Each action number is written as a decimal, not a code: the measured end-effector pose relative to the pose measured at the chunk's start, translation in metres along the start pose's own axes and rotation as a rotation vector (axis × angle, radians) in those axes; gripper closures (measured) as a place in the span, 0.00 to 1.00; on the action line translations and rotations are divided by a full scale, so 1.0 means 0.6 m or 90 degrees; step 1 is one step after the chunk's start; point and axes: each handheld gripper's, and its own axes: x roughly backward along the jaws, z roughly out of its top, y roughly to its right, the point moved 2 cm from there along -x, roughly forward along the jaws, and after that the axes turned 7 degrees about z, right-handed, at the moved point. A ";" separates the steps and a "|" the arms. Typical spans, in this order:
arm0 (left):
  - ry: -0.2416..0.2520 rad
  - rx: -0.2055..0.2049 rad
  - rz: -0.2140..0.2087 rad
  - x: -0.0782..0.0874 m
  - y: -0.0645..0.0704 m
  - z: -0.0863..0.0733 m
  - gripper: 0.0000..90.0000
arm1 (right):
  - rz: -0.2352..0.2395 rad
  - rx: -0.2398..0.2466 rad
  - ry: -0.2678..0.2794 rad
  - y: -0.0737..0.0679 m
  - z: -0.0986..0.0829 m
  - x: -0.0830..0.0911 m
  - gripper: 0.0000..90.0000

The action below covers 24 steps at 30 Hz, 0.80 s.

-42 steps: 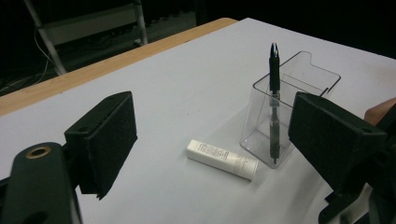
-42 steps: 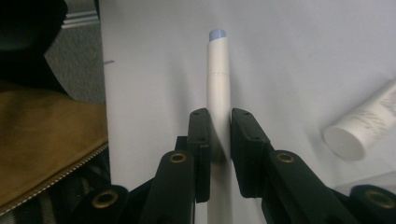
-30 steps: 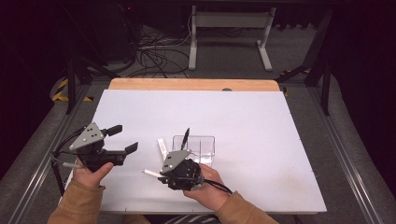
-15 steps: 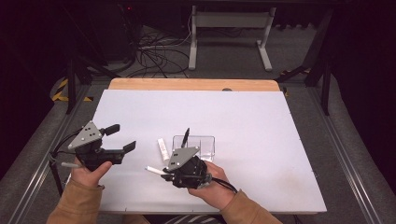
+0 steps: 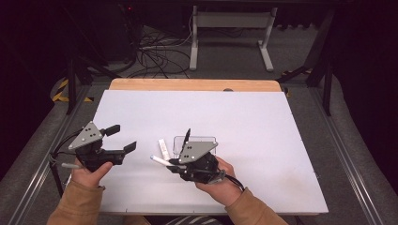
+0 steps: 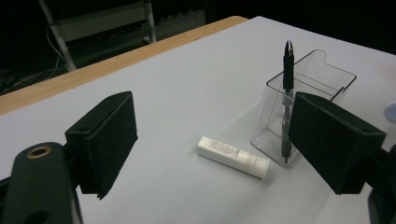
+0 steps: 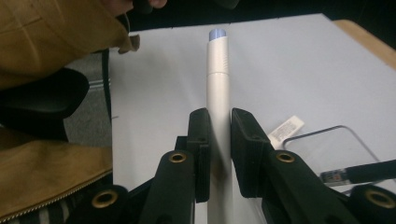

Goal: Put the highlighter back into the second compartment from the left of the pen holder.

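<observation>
- Fingers point(image 7: 201, 135) of the right gripper point(image 7: 219, 126) are clamped on a white pen point(image 7: 218, 84), held about mid-barrel; its capped, bluish tip points away from the camera, out over the bench point(image 7: 299, 60).
- Left gripper point(image 6: 210, 140) fingers point(image 6: 109, 140) stand wide apart, nothing between them; in the high view this gripper point(image 5: 117, 138) hovers at the near-left of the bench.
- Pen, judged: light, rigid, smooth plastic, round barrel. Likely to roll or twist between the pads if the grip loosens. The mid-barrel hold looks balanced; holding nearer the tip would give finer aim.
- Clear holder point(image 6: 299, 107) stands just beyond the right gripper point(image 5: 187, 159), upright, with a black pen point(image 6: 287, 93) in it leaning at one wall. Thin clear plastic, judged light and easy to tip if nudged from the side.
- White tube point(image 6: 232, 156) lies flat on the bench just beside the holder, apart from it.
- Room: the holder's mouth is small and partly taken by the black pen; an approach from above looks best.
- Bench is open to the far side and right; near edge is close under both hands, wooden strip point(image 5: 192, 85) along the far edge.
</observation>
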 end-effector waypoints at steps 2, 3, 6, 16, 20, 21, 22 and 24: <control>0.000 -0.004 0.001 0.000 -0.001 0.000 0.18 | -0.010 0.000 0.015 0.003 0.001 0.007 0.87; 0.000 -0.003 0.001 0.000 0.000 0.000 0.18 | -0.016 -0.001 0.023 0.005 0.001 0.010 0.88; 0.001 -0.006 0.002 0.000 -0.001 0.000 0.18 | -0.033 -0.008 0.046 0.012 0.001 0.018 0.88; -0.001 0.003 -0.008 -0.002 0.003 0.000 0.18 | -0.076 -0.033 0.113 0.037 -0.005 0.040 0.87; -0.002 0.001 -0.010 -0.001 0.002 0.000 0.18 | -0.095 -0.045 0.135 0.045 -0.009 0.045 0.87; -0.001 0.001 -0.012 -0.002 0.002 0.000 0.18 | -0.095 -0.056 0.143 0.048 -0.010 0.046 0.87; 0.000 -0.005 -0.009 -0.002 0.001 0.000 0.18 | -0.096 -0.062 0.148 0.050 -0.012 0.047 0.87; 0.001 0.000 -0.011 -0.003 0.003 0.001 0.18 | -0.099 -0.076 0.157 0.055 -0.014 0.047 0.87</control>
